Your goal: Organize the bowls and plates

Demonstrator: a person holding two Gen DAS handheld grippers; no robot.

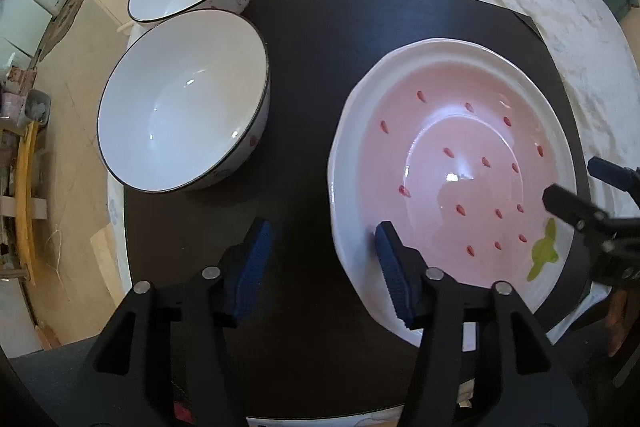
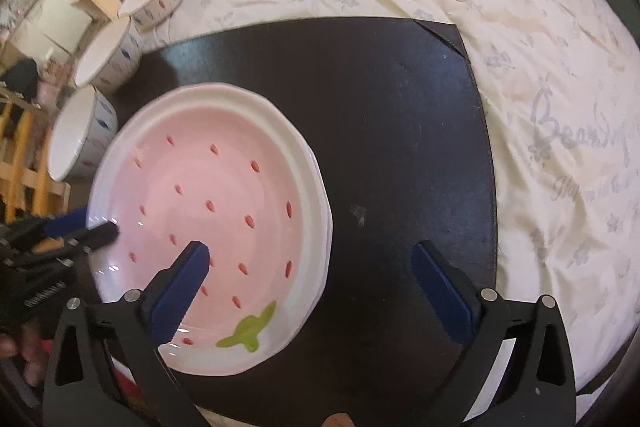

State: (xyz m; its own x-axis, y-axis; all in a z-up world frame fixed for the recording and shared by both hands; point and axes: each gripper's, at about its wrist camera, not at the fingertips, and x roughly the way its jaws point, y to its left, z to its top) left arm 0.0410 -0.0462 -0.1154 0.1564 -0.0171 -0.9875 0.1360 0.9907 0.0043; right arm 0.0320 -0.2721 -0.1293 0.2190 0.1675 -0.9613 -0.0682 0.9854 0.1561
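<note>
The pink strawberry-patterned ceramic plate (image 1: pixel 460 163) lies flat on the dark square mat (image 1: pixel 320 39), beside three white black-rimmed bowls (image 1: pixel 184 99). The left gripper (image 1: pixel 324 263) straddles its rim, jaws wide; the right gripper (image 2: pixel 312 287) does likewise, holding nothing.

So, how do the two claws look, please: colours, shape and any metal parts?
Both look alike. The left claw and the right claw have black, angular plastic frames with triangular cut-outs, round silver pins at the joints, and dark blue ribbed pads on the fingers.
</note>
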